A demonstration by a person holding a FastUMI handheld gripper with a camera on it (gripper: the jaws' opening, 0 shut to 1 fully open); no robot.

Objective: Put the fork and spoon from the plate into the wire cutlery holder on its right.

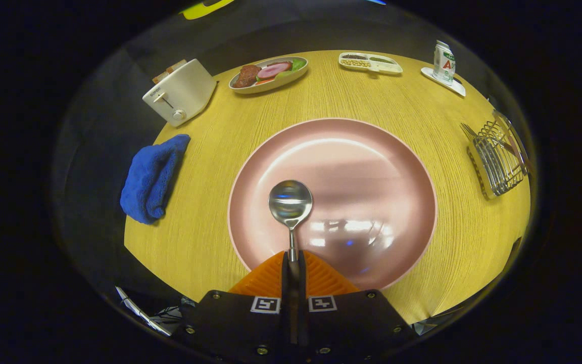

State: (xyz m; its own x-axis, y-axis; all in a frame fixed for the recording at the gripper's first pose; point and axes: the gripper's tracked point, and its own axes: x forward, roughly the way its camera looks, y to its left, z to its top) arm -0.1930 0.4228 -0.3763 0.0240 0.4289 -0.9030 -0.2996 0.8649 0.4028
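Observation:
My gripper (293, 260) is shut on the handle of a silver spoon (290, 203). The spoon's bowl sticks out ahead of the orange ribbed fingers (271, 275) and hangs above a large pink plate (372, 151). Nothing else lies on the plate. To the plate's right, near the table's edge, stands the wire cutlery holder (498, 156). A fork (473, 134) rests in the holder, its tines pointing toward the plate.
The round wooden table (210, 167) also carries a blue cloth (152, 174) left of the plate, a white toaster (180, 93) at the far left, a dish of food (269, 73), a divided snack tray (370, 62) and a milk carton (443, 63) on a small tray.

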